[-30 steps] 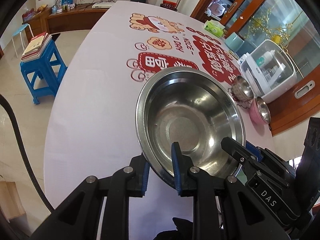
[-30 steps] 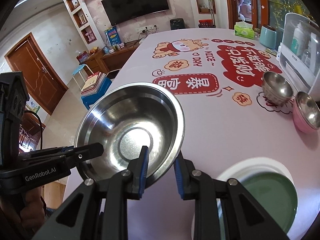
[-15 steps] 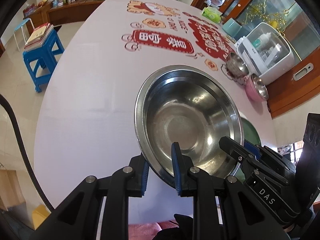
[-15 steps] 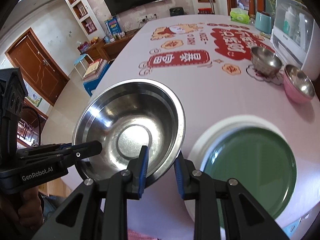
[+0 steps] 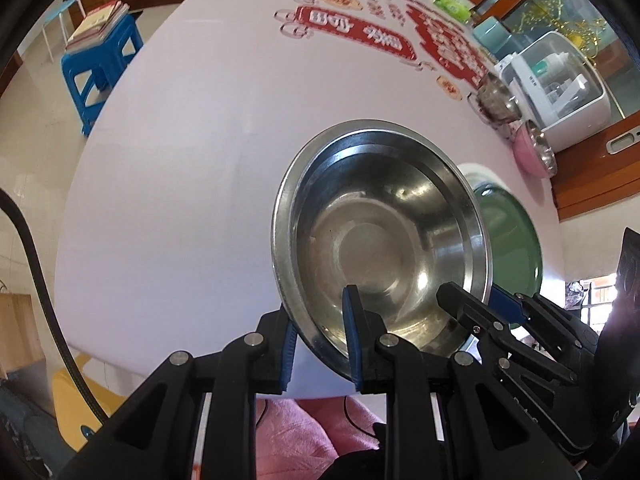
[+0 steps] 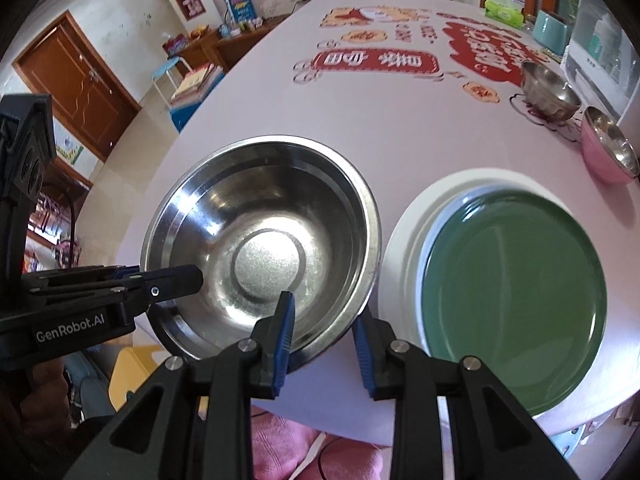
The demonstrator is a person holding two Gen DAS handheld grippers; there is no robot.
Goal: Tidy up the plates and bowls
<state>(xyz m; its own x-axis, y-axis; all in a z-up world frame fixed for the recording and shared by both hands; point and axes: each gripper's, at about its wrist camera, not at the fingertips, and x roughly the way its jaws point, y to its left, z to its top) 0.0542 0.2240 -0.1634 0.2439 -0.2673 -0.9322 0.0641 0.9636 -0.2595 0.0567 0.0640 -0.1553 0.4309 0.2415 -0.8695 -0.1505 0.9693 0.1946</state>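
A large steel bowl (image 5: 380, 240) (image 6: 260, 248) sits low at the near edge of the white table (image 5: 180, 160), just left of a green plate (image 6: 512, 288) (image 5: 512, 240) stacked on a white plate (image 6: 404, 240). My left gripper (image 5: 320, 332) is shut on the bowl's near-left rim; its finger (image 6: 176, 280) reaches into the bowl in the right wrist view. My right gripper (image 6: 324, 332) straddles the near-right rim. Its jaws are opening, and a gap shows between the pads and the bowl wall.
A small steel bowl (image 6: 548, 92) and a pink bowl (image 6: 608, 152) stand at the right, beside a white appliance (image 6: 600, 52). Red print covers the far tabletop. A blue stool (image 5: 100, 48) with books stands off the left edge. Pink cloth (image 6: 288, 444) lies below the near edge.
Both grippers have brought the big bowl down and toward the table's near edge, beside the stacked plates. The right gripper's pads have spread apart on the rim.
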